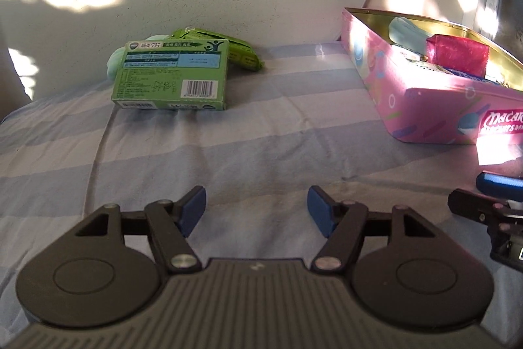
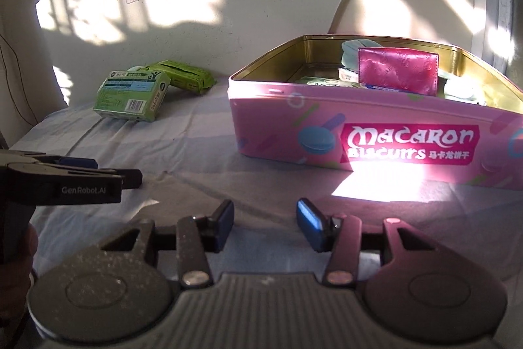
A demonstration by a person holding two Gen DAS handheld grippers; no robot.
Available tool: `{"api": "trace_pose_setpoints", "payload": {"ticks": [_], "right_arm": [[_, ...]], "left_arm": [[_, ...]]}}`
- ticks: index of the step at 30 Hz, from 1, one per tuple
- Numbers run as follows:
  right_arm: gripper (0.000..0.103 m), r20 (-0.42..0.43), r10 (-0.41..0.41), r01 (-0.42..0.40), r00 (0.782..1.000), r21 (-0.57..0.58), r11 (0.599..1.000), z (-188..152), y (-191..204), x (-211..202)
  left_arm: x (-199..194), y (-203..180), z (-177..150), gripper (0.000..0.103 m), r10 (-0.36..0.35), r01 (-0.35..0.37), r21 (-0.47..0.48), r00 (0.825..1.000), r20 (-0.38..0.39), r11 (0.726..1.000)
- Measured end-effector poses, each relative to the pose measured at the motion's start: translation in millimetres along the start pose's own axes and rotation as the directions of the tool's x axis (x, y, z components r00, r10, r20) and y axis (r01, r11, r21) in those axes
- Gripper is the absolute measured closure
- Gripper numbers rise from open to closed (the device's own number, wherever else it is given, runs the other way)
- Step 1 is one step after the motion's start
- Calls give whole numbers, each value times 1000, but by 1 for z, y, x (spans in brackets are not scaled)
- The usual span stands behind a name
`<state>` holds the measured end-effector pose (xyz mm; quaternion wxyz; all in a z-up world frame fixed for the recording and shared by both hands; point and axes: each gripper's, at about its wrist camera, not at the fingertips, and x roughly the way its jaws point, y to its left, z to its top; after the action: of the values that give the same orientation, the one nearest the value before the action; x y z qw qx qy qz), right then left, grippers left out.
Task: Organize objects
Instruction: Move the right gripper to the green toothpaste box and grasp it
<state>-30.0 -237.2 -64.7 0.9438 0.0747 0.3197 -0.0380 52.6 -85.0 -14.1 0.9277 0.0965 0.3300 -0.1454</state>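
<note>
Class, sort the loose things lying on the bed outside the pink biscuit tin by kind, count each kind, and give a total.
Green cardboard box: 1
Green packet behind it: 1
Pale green soft item, mostly hidden behind the box: 1
Total outside the pink tin: 3

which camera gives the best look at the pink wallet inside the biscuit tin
The right wrist view. There the pink wallet stands face-on above the biscuit tin rim, embossed front lit. The left wrist view shows it only obliquely, near the picture's right edge.
</note>
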Motion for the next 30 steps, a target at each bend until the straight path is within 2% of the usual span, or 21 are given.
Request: {"api": "trace_pose_setpoints", "payload": {"ticks": [9, 12, 14, 17, 18, 20, 23, 26, 28, 30], "right_arm": [[55, -27, 63, -66, 998, -133, 989, 6, 51, 18], [55, -38, 101, -106, 994, -172, 979, 10, 68, 27], [54, -44, 124, -130, 991, -193, 972, 15, 79, 35], [52, -48, 149, -156, 988, -223, 962, 24, 94, 51], [51, -46, 160, -166, 986, -239, 957, 28, 101, 58], [50, -50, 179, -186, 983, -247, 951, 36, 109, 71], [49, -71, 225, -235, 972, -202, 951, 57, 116, 97], [48, -88, 315, -321, 945, -60, 945, 79, 108, 122], [48, -80, 354, -350, 932, 55, 935, 94, 101, 141], [47, -69, 375, -365, 925, 121, 923, 105, 97, 160]], "left_arm": [[7, 43, 0, 28, 45, -45, -49, 999, 7, 998], [11, 63, 2, 28, 110, -109, -56, 994, 19, 993], [14, 80, 0, 28, 139, -137, -107, 990, 11, 985], [16, 111, -2, 28, 149, -145, -235, 989, -1, 961], [15, 117, -3, 28, 176, -170, -253, 984, 0, 952], [14, 128, -3, 28, 186, -176, -295, 983, 5, 939], [15, 137, -3, 28, 200, -186, -337, 980, 5, 923], [15, 143, -3, 28, 186, -170, -373, 983, 7, 912], [15, 143, -3, 27, 185, -168, -377, 983, 7, 911], [15, 142, -2, 27, 187, -171, -373, 982, 6, 912]]}}
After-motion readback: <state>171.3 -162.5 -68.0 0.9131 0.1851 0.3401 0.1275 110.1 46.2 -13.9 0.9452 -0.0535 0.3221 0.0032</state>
